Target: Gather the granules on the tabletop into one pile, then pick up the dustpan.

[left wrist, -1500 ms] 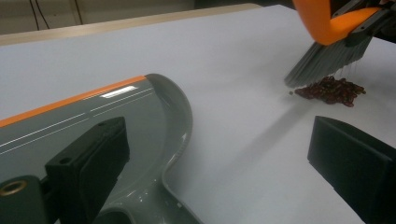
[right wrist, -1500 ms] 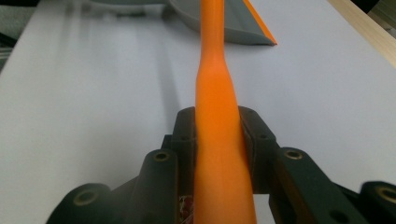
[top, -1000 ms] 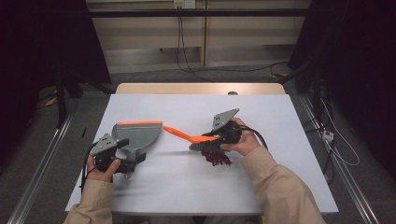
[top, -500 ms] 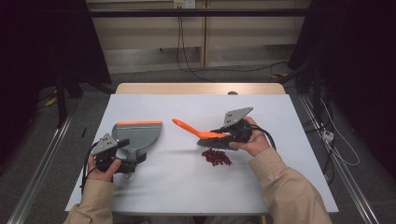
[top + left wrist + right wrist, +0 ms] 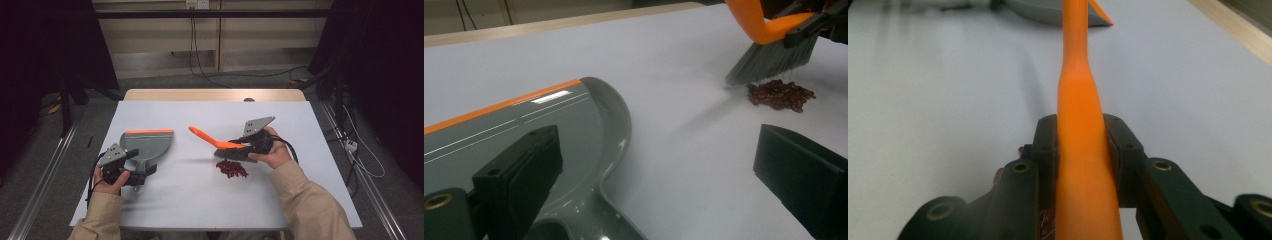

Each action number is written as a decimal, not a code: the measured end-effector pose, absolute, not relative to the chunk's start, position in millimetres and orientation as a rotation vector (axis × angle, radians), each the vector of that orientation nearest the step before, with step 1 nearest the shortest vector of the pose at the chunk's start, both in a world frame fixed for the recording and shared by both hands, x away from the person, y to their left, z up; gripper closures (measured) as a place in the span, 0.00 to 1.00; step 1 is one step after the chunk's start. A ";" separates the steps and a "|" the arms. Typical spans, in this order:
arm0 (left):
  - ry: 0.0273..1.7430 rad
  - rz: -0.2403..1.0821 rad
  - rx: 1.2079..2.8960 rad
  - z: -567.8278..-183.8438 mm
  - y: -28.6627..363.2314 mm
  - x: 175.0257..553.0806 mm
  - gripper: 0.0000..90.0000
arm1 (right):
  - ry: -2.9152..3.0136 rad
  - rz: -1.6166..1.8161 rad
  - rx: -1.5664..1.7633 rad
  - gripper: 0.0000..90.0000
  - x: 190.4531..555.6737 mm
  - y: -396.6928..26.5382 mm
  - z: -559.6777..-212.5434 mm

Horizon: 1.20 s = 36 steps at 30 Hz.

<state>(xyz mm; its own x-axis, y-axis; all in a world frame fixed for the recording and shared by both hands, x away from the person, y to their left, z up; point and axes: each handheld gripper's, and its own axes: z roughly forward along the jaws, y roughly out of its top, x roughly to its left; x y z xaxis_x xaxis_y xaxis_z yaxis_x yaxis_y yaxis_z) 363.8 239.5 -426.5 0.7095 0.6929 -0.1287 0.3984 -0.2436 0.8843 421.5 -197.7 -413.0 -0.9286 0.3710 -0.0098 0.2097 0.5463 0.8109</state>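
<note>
Right gripper [image 5: 239, 145] shut tight on the orange brush [image 5: 218, 144], near the middle of the desk [image 5: 200, 200], a bit toward the right edge. Brush handle up and slanting toward the far left, grey bristles down, just beside the small pile of red beans [image 5: 231, 168] on its far side. Left gripper [image 5: 134, 170] near the left edge, over the handle of the grey dustpan [image 5: 148, 146], jaws spread wide on both sides of it, not squeezing. Dustpan flat on the desk, orange lip toward the far edge, well apart from the beans.
</note>
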 end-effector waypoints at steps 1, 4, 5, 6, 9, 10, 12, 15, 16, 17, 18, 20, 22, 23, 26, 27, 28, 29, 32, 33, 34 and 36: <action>0.852 0.354 1.870 -426.2 239.9 363.5 0.06 | 2.587 1.330 0.507 0.79 422.0 -199.8 -412.8; 0.861 0.360 1.864 -425.5 241.7 363.2 0.06 | 2.538 1.326 0.590 0.79 422.9 -208.8 -415.2; 0.866 0.366 1.866 -425.4 242.2 363.1 0.06 | 2.514 1.334 0.632 0.79 423.2 -212.6 -417.2; 0.869 0.372 1.869 -425.3 242.6 363.1 0.06 | 2.493 1.328 0.665 0.79 423.6 -216.4 -419.2; 0.881 0.385 1.891 -425.7 242.4 363.5 0.06 | 2.434 1.275 0.769 0.79 423.4 -225.3 -424.5; 0.886 0.383 1.896 -426.3 241.8 363.7 0.06 | 2.424 1.281 0.807 0.79 423.0 -227.5 -426.5; 0.896 0.388 1.913 -427.5 240.8 363.6 0.07 | 2.389 1.279 0.850 0.79 420.5 -229.8 -430.6; 0.907 0.381 1.922 -428.3 240.4 364.0 0.07 | 2.355 1.289 0.905 0.79 416.8 -231.9 -432.8; 0.911 0.378 1.921 -428.2 240.3 364.0 0.07 | 2.354 1.283 0.901 0.79 415.7 -231.8 -432.9; 0.912 0.378 1.924 -428.2 240.5 364.1 0.07 | 2.347 1.290 0.919 0.79 414.9 -231.7 -433.2; 0.916 0.378 1.924 -428.2 240.4 364.1 0.07 | 2.342 1.290 0.933 0.79 414.0 -231.2 -433.2; 0.928 0.385 1.927 -428.0 240.7 364.2 0.07 | 2.339 1.263 0.938 0.79 412.6 -228.9 -432.1; 0.938 0.383 1.925 -428.3 240.9 364.1 0.07 | 2.344 1.247 0.940 0.79 411.1 -226.7 -431.0; 0.950 0.381 1.921 -428.8 240.6 364.0 0.07 | 2.346 1.243 0.937 0.79 410.4 -226.0 -431.0; 0.983 0.386 1.938 -430.3 241.6 363.5 0.07 | 2.344 1.233 0.943 0.79 408.3 -225.4 -430.5; 0.998 0.388 1.944 -431.2 242.2 363.3 0.07 | 2.341 1.239 0.956 0.79 407.9 -225.6 -430.7; 1.012 0.388 1.952 -431.9 242.9 363.3 0.07 | 2.337 1.238 0.965 0.79 407.6 -225.7 -430.6; 1.029 0.388 1.961 -432.6 243.3 363.1 0.08 | 2.334 1.237 0.963 0.79 407.0 -225.3 -430.6; 1.083 0.399 1.977 -436.4 243.7 363.2 0.10 | 2.334 1.243 0.953 0.79 405.7 -224.8 -431.3; 1.105 0.397 1.990 -437.0 244.0 363.2 0.11 | 2.333 1.241 0.957 0.79 405.4 -225.0 -431.2; 1.128 0.405 1.989 -438.2 244.0 363.2 0.13 | 2.331 1.247 0.959 0.79 405.2 -225.4 -431.5; 1.168 0.428 2.008 -440.3 246.0 363.6 0.15 | 2.328 1.251 0.961 0.79 404.5 -225.8 -431.7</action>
<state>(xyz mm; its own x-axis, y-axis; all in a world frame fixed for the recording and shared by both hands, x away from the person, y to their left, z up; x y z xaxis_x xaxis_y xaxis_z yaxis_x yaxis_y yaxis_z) 363.6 246.0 -440.3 0.5255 0.8467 -0.0837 0.5918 -0.2930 0.7509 404.5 -225.8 -431.7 -0.7187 0.6947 0.0280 0.4069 0.3876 0.8272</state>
